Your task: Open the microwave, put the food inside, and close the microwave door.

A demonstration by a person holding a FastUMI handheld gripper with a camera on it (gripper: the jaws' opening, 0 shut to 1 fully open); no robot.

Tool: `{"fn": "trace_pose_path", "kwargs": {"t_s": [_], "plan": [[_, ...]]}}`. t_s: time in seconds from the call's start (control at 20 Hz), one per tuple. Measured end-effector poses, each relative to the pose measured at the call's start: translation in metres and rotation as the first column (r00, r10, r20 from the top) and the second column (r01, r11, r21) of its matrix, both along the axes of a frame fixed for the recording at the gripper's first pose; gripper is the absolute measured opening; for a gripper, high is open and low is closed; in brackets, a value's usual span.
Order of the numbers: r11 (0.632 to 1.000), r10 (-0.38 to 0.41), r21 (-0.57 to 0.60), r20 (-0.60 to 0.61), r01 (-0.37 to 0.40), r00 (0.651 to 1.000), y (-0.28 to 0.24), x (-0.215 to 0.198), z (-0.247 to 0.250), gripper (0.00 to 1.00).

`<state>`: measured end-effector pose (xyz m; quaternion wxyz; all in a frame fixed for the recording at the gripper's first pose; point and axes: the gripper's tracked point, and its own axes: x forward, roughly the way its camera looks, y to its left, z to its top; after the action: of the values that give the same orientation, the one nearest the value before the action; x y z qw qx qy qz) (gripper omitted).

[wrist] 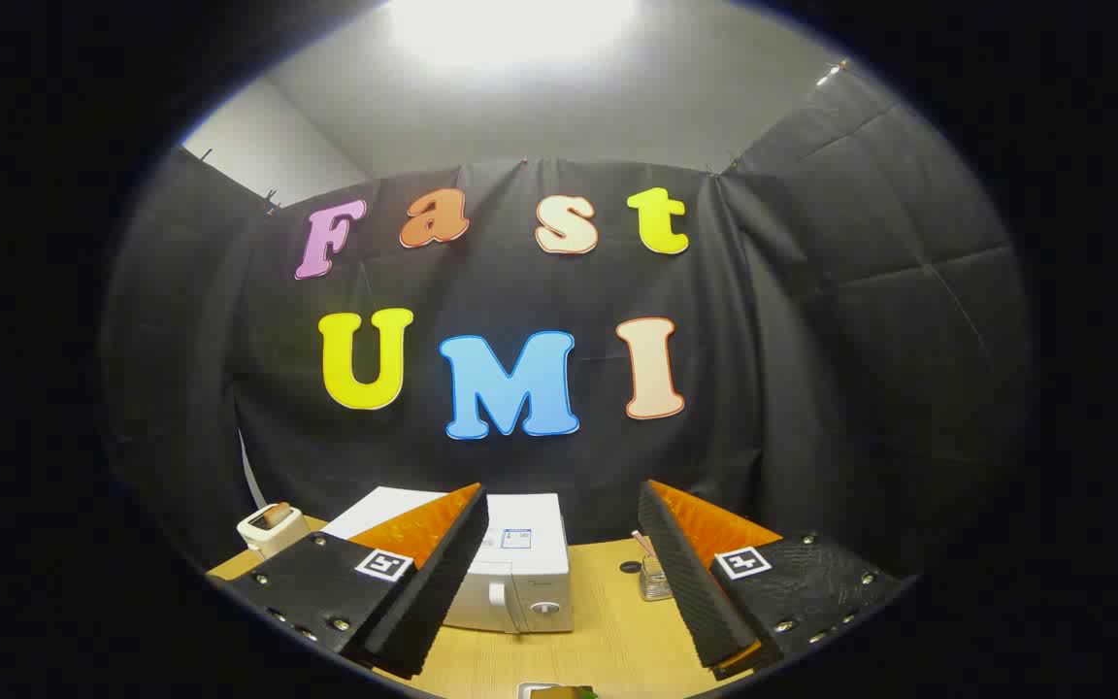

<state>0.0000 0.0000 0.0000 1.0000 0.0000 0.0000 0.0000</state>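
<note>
A white microwave (520, 568) stands on the wooden table (608, 631), just beyond my left finger, which covers its left part. Its door is closed, with a handle and a round knob on the right side of its front. My gripper (559, 573) hangs above the table, open, with nothing between its fingers. Close below the fingers, the edge of a white dish with food (557, 691) peeks into view.
A white toaster (270, 527) with a slice of bread in it stands to the left of the microwave. A small glass jar (653, 581) and a dark round disc (629, 566) sit to the microwave's right, near my right finger. Black cloth walls close the booth behind.
</note>
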Motion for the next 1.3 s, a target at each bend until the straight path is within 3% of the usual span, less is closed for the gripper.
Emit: {"fn": "trace_pose_path", "kwargs": {"t_s": [0.9, 1.1, 1.3], "plan": [[1.000, -0.009, 0.004, 0.028, 0.009, 1.000, 0.007, 0.004, -0.014, 0.98], [1.000, 0.014, 0.003, 0.045, -0.014, 0.999, 0.024, 0.019, -0.040, 0.98], [0.999, 0.041, 0.027, 0.056, -0.043, 0.998, 0.042, 0.041, -0.096, 0.98]]}}
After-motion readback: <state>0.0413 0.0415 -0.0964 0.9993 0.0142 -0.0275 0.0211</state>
